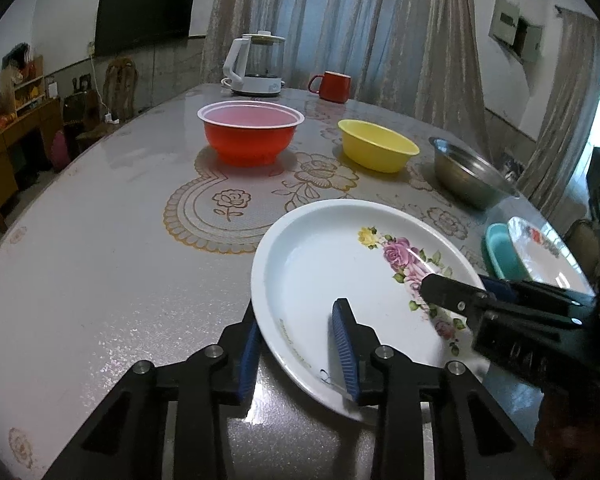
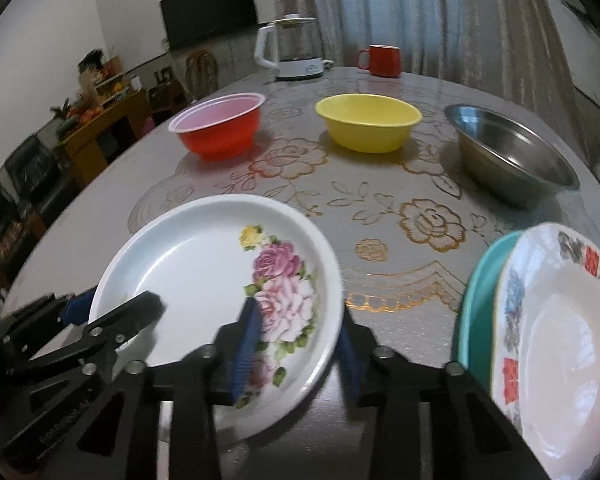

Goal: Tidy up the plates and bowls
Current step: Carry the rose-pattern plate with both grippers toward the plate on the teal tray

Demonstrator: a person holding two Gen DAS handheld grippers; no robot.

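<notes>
A white plate with pink roses (image 1: pixel 340 276) (image 2: pixel 204 280) lies at the near edge of the table. My left gripper (image 1: pixel 296 356) straddles its left rim, one blue pad under and one over, with a gap. My right gripper (image 2: pixel 296 352) straddles its right rim the same way and shows in the left wrist view (image 1: pixel 460 300). A red bowl (image 1: pixel 251 132) (image 2: pixel 218 124), a yellow bowl (image 1: pixel 377 145) (image 2: pixel 368 122) and a steel bowl (image 1: pixel 470 174) (image 2: pixel 512 156) stand in a row behind. A patterned white plate (image 2: pixel 560 352) rests on a teal dish (image 2: pixel 476 312) at right.
A white kettle (image 1: pixel 256 66) (image 2: pixel 294 54) and a red mug (image 1: pixel 332 86) (image 2: pixel 382 60) stand at the table's far edge. The table (image 1: pixel 100 260) has a floral cloth. Curtains hang behind; a cabinet and shelves stand at the left.
</notes>
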